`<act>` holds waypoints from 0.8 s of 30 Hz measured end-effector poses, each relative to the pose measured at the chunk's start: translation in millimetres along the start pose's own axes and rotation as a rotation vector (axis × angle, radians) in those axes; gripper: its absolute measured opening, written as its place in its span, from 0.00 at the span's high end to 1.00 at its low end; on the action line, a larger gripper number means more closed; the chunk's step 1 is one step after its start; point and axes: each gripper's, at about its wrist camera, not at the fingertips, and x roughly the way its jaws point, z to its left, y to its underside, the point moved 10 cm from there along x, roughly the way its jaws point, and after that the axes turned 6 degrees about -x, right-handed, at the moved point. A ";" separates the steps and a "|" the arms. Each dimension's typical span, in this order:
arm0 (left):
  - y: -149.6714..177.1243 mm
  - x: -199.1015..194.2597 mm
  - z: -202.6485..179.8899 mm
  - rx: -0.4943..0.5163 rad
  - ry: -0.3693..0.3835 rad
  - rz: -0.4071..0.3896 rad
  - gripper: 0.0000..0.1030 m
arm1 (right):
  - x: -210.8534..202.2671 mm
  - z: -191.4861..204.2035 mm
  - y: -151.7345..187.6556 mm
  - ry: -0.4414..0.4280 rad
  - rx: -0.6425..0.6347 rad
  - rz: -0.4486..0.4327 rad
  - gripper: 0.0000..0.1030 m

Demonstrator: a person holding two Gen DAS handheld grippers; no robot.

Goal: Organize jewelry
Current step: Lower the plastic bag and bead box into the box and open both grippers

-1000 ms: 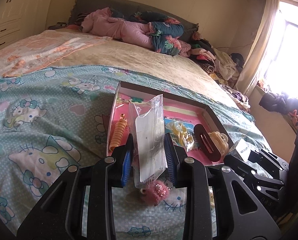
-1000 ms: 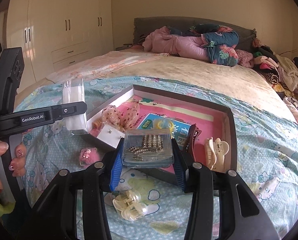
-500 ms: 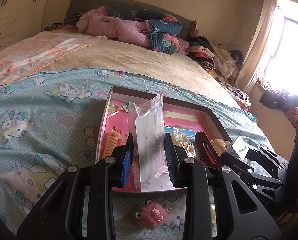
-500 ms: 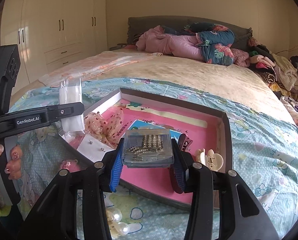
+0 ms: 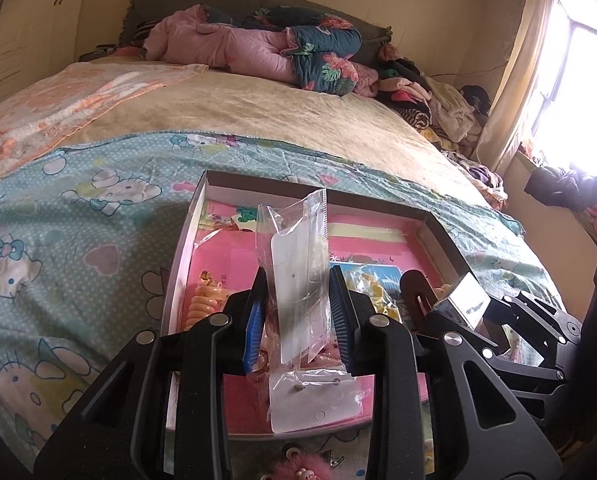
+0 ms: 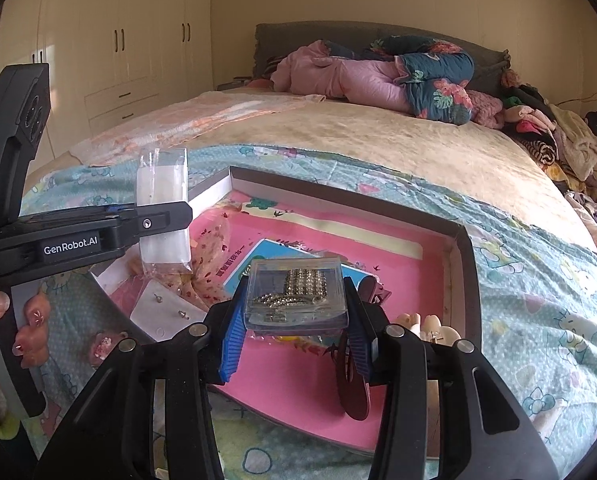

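Note:
A shallow pink-lined box [image 5: 438, 232] [image 6: 464, 264] lies on the bed with hair clips and earring cards inside. My left gripper [image 5: 298, 320] is shut on a clear plastic bag with a white card [image 5: 300, 272], held over the box's near left part; the bag also shows in the right wrist view [image 6: 163, 208]. My right gripper [image 6: 294, 320] is shut on a small clear case of rhinestone jewelry [image 6: 296, 294], held over the box's middle. A white earring card [image 5: 312, 400] [image 6: 166, 312] lies in the box under the left gripper.
A fuzzy pink clip [image 5: 294, 468] [image 6: 104, 346] lies on the Hello Kitty sheet [image 5: 58, 240] just outside the box. A dark red hair clip [image 6: 352, 384], a cream claw clip [image 6: 430, 326] and an orange spiral tie [image 5: 204, 300] lie in the box. Bedding and clothes pile up at the bed's far end.
Both grippers have moved forward over the box, still holding the bag and the case. The fuzzy pink clip has slid toward the bottom of the left view.

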 end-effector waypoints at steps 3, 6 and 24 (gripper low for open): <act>0.9 5.0 2.3 -0.001 -0.005 0.006 0.78 | 6.1 1.2 1.8 -0.004 -0.003 0.013 0.59; 0.7 9.7 4.9 0.003 -0.012 0.013 0.78 | 10.7 2.5 3.4 -0.010 -0.003 0.026 0.59; 4.5 24.9 18.9 -0.017 -0.034 0.034 0.78 | 20.4 21.2 17.3 -0.061 -0.025 0.075 0.59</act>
